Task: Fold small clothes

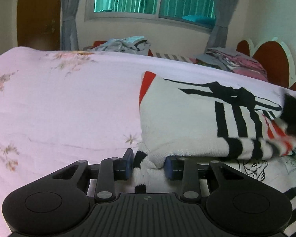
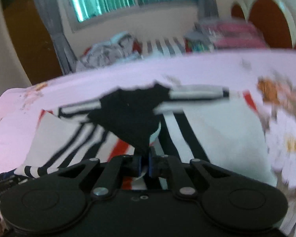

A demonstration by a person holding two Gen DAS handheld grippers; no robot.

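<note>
No readable text, label, brand or number shows in either view.

Bedsheet [image 1: 59, 102] bare left; clothes piles [image 1: 126, 43] at far edge.

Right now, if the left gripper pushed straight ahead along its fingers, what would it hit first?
The left gripper already pinches the white striped garment, so it would push into that folded cloth at once. Beyond it lies the pink bedsheet; depth is unclear.

white garment [image 1: 183, 122] with black and red stripes, partly folded on bed.
</note>
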